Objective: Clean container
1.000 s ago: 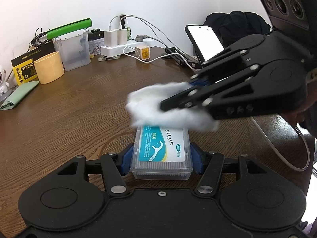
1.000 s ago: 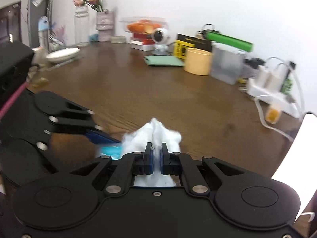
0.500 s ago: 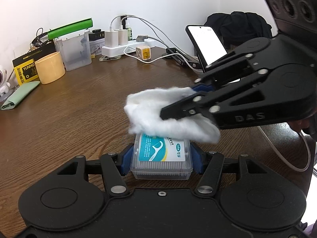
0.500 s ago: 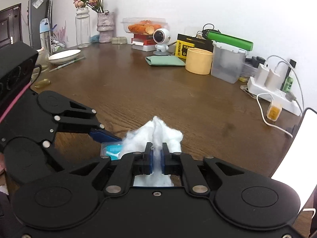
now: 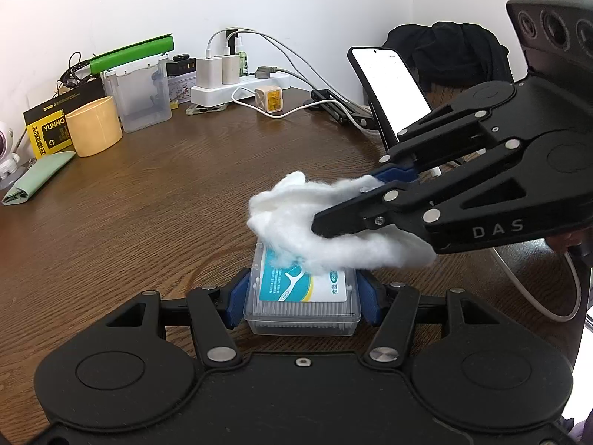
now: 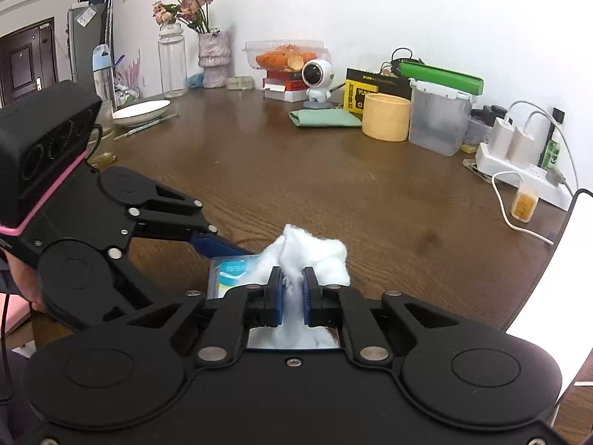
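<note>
The brown wooden counter [image 6: 296,170] carries a yellow cup [image 6: 385,118] and power strip [image 6: 519,178] toward 1 o'clock, a white dish [image 6: 141,111] at 10.

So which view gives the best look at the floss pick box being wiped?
The left wrist view. The floss pick box sits centred between the left gripper fingers, label readable, cotton wad on its far end. In the right wrist view only a corner shows past the wad and the right gripper.

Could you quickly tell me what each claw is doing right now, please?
Left claw: closed on the clear floss-pick box, gripping its two sides.
Right claw: closed on the white cotton wad, which rests on the box lid.
</note>
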### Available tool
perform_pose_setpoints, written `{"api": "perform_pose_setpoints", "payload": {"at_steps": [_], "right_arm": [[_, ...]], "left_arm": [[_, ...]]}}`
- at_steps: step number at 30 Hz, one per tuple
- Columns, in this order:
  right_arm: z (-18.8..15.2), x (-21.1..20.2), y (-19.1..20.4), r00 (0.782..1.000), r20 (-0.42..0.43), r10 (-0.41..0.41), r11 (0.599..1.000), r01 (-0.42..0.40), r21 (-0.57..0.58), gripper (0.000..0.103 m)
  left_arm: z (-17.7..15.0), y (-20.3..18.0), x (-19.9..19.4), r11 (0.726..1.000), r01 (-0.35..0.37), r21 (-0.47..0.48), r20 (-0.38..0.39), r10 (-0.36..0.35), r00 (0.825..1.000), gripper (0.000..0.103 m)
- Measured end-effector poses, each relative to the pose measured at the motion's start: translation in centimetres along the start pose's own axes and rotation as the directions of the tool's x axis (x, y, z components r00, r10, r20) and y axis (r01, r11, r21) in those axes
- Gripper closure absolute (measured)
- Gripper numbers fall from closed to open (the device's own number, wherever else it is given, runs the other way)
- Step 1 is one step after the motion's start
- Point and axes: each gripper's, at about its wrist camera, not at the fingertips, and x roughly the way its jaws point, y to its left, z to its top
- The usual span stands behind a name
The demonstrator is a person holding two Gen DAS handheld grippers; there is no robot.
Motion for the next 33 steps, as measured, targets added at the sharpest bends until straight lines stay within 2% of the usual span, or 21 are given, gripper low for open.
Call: {"api": "perform_pose_setpoints", "payload": {"at_steps": [8, 14, 24, 27, 33], "right_arm": [[-0.6, 0.1, 0.1, 0.999, 0.047, 0.025, 0.997, -0.021, -0.070, 0.093], [-0.6, 0.2, -0.5, 0.993, 0.070, 0.099, 0.994, -0.095, -0.056, 0.095], [0.0, 0.1, 0.7, 0.998, 0.013, 0.056, 0.997, -0.055, -0.061, 0.096], [0.0, 0.3, 1.0, 0.999, 0.011, 0.041, 0.999, -0.041, -0.026, 0.096], [0.4, 0.7, 0.9, 0.998, 0.010, 0.065, 0.998, -0.065, -0.006, 0.096]], "left_arm": [[-0.1, -0.3, -0.2, 1.000, -0.021, 0.016, 0.005, 0.021, 1.000, 0.044], [-0.1, -0.8, -0.2, 0.998, -0.046, 0.039, 0.012, 0.046, 0.999, 0.044], [0.0, -0.3, 0.0, 1.000, -0.028, 0.011, 0.005, 0.028, 1.000, 0.043], [0.1, -0.2, 0.1, 1.000, -0.024, 0.006, 0.003, 0.024, 1.000, 0.043], [0.0, -0.1, 0.0, 1.000, -0.015, 0.002, 0.002, 0.015, 1.000, 0.043]]}}
